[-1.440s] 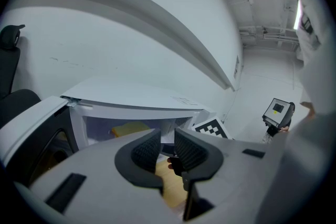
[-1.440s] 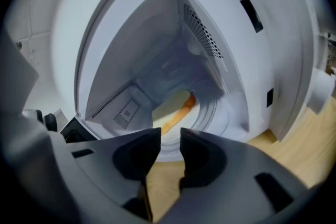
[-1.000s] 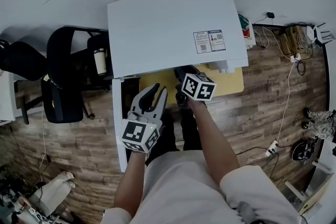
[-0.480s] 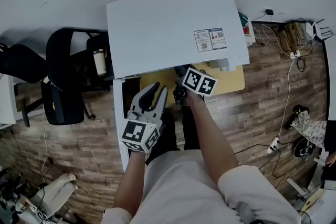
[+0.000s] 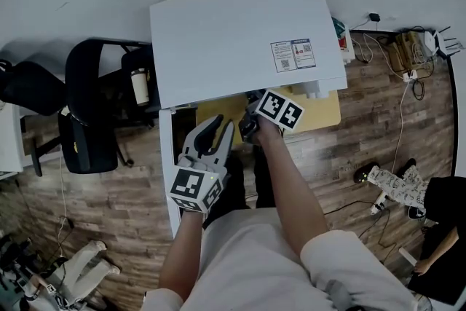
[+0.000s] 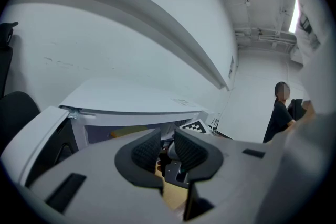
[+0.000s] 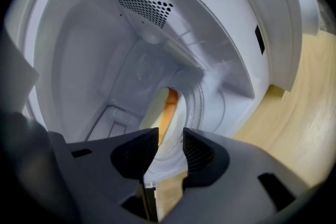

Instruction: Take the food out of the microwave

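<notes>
The white microwave (image 5: 240,33) stands on a pale wooden table (image 5: 324,114), with its door (image 5: 166,178) swung open to the left. Inside the cavity (image 7: 105,60) a white plate (image 7: 155,113) with orange food (image 7: 169,105) sits on the glass turntable. My right gripper (image 7: 165,152) reaches into the opening (image 5: 253,109). Its jaws stand wide and the plate's near rim lies between them, with the pads not pressing on it. My left gripper (image 5: 216,129) hangs in front of the open door, open and empty (image 6: 167,148).
Black office chairs (image 5: 91,105) and a paper cup (image 5: 140,86) stand left of the microwave. Cables and plugs (image 5: 408,62) lie on the wooden floor at the right. A person (image 6: 281,107) stands far off in the left gripper view.
The right gripper's marker cube has rolled and edged a little closer to the microwave opening. The left gripper has stayed where it was.
</notes>
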Action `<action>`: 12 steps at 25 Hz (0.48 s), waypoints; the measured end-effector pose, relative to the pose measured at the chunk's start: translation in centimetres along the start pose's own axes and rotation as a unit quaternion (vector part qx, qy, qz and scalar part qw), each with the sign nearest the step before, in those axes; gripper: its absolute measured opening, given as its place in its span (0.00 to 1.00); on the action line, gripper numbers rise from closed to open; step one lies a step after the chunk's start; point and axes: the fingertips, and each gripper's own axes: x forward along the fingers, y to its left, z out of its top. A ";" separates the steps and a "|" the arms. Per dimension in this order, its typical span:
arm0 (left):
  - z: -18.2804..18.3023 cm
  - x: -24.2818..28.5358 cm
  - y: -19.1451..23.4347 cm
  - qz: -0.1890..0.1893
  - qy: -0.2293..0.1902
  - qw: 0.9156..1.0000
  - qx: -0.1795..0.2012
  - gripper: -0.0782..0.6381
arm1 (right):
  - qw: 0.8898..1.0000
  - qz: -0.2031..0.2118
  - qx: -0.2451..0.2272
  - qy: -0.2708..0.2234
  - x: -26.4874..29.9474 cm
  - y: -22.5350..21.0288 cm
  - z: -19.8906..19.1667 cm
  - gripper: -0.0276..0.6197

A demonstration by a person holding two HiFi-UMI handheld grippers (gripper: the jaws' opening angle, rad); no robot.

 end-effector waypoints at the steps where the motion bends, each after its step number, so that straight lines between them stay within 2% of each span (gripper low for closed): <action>1: 0.0 0.0 0.0 0.000 0.000 1.000 0.000 0.22 | 1.000 -0.002 0.006 -0.001 0.0 0.0 0.0 0.24; 12: 0.3 -0.3 -0.1 0.002 -0.003 1.000 0.001 0.22 | 0.998 -0.023 0.063 -0.011 0.3 -0.4 0.4 0.22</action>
